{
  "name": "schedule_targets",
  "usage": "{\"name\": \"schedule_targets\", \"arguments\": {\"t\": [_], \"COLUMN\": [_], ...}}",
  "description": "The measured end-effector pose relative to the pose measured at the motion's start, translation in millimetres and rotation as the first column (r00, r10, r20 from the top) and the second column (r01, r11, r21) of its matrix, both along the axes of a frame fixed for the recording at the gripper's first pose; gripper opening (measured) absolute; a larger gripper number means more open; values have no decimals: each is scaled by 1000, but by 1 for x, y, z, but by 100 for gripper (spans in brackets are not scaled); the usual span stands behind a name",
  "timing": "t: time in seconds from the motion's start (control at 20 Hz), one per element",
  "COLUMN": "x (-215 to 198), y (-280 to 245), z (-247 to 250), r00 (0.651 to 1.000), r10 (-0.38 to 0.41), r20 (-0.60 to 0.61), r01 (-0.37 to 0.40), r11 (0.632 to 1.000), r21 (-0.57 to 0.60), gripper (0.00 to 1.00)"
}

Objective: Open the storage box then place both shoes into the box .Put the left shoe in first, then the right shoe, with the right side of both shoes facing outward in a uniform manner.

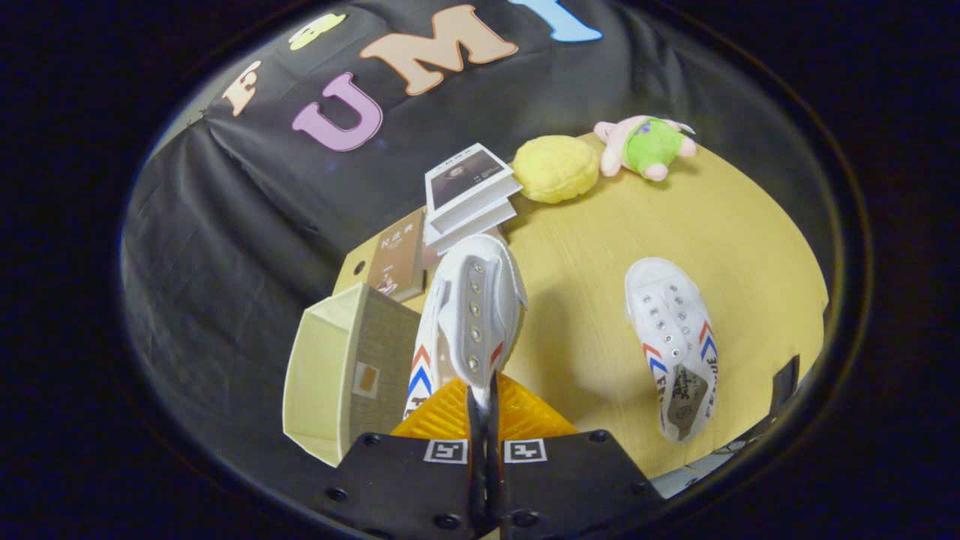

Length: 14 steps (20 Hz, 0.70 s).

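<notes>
Claw (484, 401): your fingers are pressed together on the lace-side upper of the held shoe, pinching its edge.
Held shoe (471, 307): white sneaker with red and blue chevrons, lifted off the bench, long axis running straight away from your fingers, toe toward the books.
Storage box (341, 371): cream, lid open, just beside the held shoe.
Second shoe (675, 337): lying flat on the bench (600, 255) well apart, opening up, toe pointing toward the plush toys.
Books (469, 196): stacked just beyond the held shoe's toe.
</notes>
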<state>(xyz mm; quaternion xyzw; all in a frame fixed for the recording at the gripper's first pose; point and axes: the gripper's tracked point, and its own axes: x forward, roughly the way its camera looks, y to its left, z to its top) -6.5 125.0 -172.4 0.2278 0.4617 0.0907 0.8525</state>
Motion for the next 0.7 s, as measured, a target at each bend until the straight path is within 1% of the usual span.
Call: {"name": "schedule_targets", "arguments": {"t": [0.15,0.4,0.6,0.7], "x": [5,6,3,-1], "y": [18,56,103,125], "z": [28,63,74,69], "r00": [1000,996,994,992], "r10": [-5,31,58,83], "r20": [29,83,97,91], "r01": [4,-35,-67,-92], "r11": [999,998,993,991], "r21": [32,44,96,99], "gripper": [4,4,4,4]}}
